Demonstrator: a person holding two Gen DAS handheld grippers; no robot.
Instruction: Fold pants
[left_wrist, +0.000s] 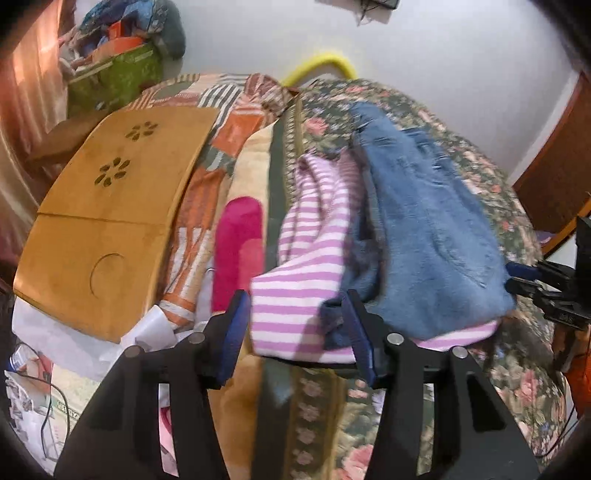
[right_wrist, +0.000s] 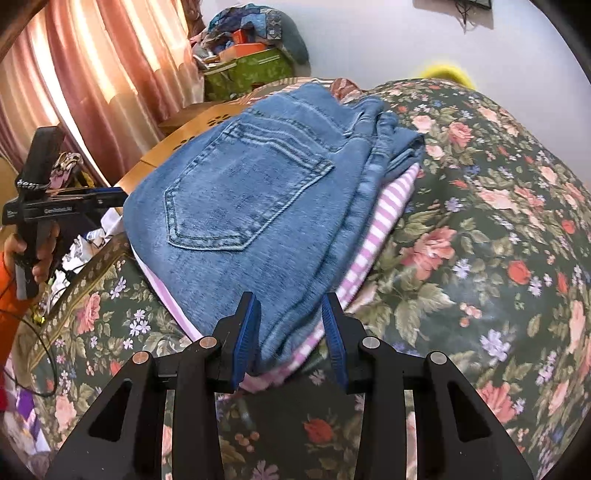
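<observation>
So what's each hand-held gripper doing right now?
Left hand-held gripper: around the striped cloth; grip unclear.
Right hand-held gripper: closed on the jeans.

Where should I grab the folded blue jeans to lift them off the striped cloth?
Take the folded jeans by the near edge, where the right claw already straddles the denim and the left claw reaches the other near corner. Come in low from the front; the layers stack thickest there, and the striped cloth sticks out underneath, so avoid pinching it.
</observation>
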